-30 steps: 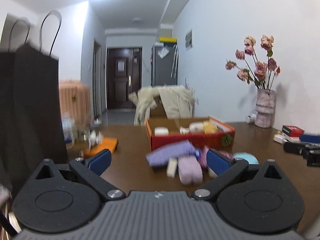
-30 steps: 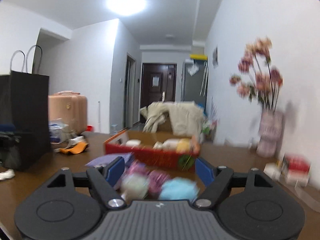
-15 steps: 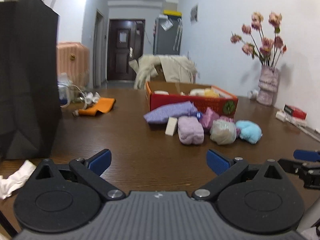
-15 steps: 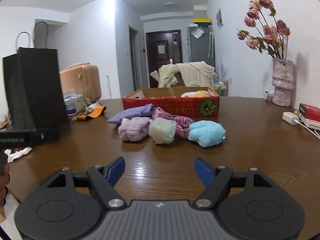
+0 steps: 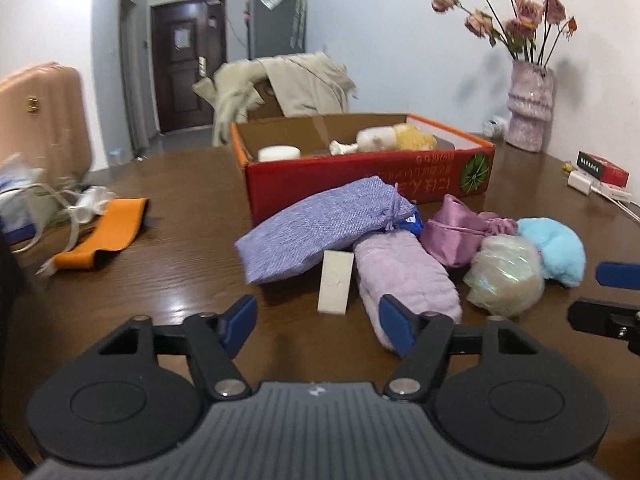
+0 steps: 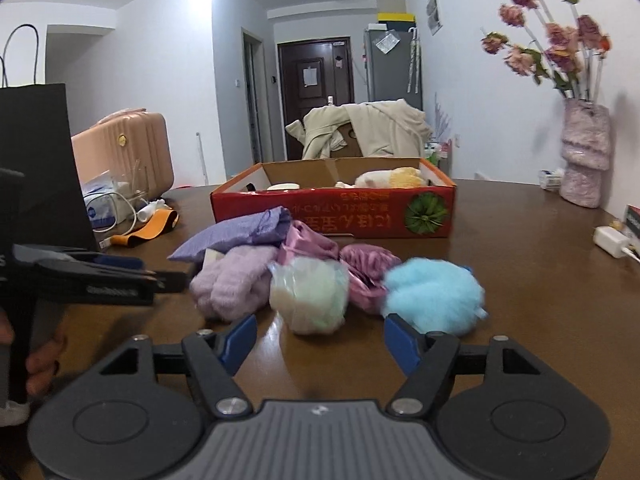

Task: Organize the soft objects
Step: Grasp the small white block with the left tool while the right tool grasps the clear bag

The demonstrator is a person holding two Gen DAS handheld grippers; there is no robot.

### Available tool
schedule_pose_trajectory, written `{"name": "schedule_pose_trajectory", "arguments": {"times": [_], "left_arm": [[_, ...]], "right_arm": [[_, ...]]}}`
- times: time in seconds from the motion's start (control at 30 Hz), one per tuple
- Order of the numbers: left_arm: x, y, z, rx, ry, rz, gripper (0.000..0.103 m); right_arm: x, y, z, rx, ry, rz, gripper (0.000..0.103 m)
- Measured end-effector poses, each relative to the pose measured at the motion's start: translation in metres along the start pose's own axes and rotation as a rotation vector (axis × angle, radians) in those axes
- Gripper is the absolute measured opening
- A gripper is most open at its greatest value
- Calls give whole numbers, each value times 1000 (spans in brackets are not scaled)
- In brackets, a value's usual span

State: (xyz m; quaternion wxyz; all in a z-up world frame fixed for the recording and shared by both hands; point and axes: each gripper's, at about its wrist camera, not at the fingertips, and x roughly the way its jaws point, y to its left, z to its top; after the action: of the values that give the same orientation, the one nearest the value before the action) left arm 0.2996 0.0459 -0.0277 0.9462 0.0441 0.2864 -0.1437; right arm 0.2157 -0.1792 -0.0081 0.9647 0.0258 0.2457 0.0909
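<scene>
Left gripper point(image 5: 318, 322): jaws have just been closing and now stand part-way apart with nothing between them; its right fingertip point(image 5: 394, 328) overlaps the near end of the lilac fuzzy roll in the left wrist view, and I cannot tell whether it touches.
Right gripper point(image 6: 320, 344): jaws have just been narrowing a little, still apart and holding nothing; bare table shows between the fingertips, just short of the pile.
Pile of soft things: lies on the brown table point(image 5: 172, 264) right in front of the red box point(image 5: 360, 176).
Purple pouch point(image 5: 320, 228): woven, drawstring end toward the box, resting partly on the lilac fuzzy roll point(image 5: 400, 276).
White tag point(image 5: 336, 282): leans against the roll's left side.
Pink satin pouch point(image 5: 456, 236): behind the pale wrapped ball point(image 5: 506, 276).
Blue fluffy ball point(image 6: 434, 296): rightmost, touching the pale ball.
Red box contents: 1 white round piece point(image 5: 278, 153) and a cream-and-yellow soft toy point(image 5: 394, 139).
Table's left side: orange strap point(image 5: 104, 234) beside tangled white cables; black paper bag point(image 6: 40, 152) standing.
Far right: vase of dried roses point(image 5: 528, 112).
</scene>
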Motion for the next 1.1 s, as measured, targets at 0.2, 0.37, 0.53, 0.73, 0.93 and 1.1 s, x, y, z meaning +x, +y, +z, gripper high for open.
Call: {"name": "schedule_pose_trajectory", "arguments": {"times": [0.2, 0.37, 0.53, 0.73, 0.93, 1.1], "left_arm": [[44, 13, 9, -76, 52, -113, 29], [51, 20, 8, -116, 59, -166, 18], [47, 18, 7, -98, 56, -151, 17], [8, 3, 0, -102, 33, -115, 17], [-64, -10, -21, -190, -13, -106, 17], [-134, -25, -35, -174, -107, -85, 17]], "right_arm": [[50, -5, 14, -15, 18, 42, 57], [69, -14, 13, 51, 60, 106, 41], [69, -16, 11, 72, 60, 113, 37], [39, -11, 10, 58, 26, 99, 33], [-14, -3, -1, 47, -22, 95, 33], [-61, 7, -12, 36, -73, 102, 33]]}}
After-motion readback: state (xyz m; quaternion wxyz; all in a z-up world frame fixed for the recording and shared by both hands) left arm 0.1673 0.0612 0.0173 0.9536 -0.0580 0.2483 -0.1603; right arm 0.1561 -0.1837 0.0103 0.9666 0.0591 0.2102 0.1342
